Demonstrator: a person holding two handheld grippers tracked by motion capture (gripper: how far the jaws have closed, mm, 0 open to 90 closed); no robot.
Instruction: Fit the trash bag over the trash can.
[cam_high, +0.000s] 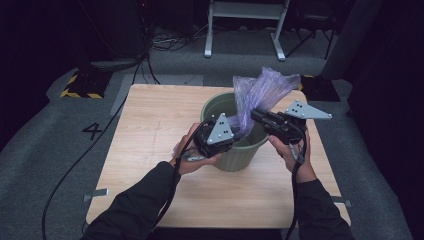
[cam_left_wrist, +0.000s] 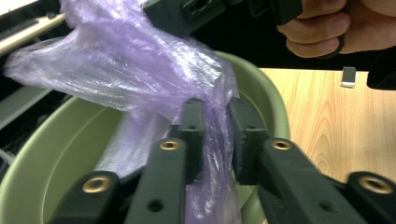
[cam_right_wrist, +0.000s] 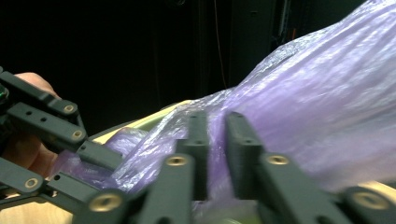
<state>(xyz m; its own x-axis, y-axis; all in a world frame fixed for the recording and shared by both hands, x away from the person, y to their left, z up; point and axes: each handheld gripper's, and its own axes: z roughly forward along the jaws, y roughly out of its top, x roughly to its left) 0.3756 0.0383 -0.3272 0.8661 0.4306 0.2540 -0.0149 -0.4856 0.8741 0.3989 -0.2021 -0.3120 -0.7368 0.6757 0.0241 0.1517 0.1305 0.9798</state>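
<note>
Black jaws of the left gripper rise closest in its own view, and a twisted strand of the purple plastic bag runs down between them; the pads sit close against the film, pinching it, though a slight gap shows on one side. Behind and below those jaws curves the rim of the green bin, with the bag's crumpled bulk spreading up and away from the tips. Beyond the bin's rim, to the right of the jaws, lies the wooden table.

From the right gripper view, the right gripper has its jaws drawn nearly together on another fold of the same bag, the film caught between the pads, and the bag billows upward to the right past its tips.

Seen from above, both grippers meet over the bin's near rim, left gripper just beside the right gripper, with the bag standing up out of the bin just beyond them.
</note>
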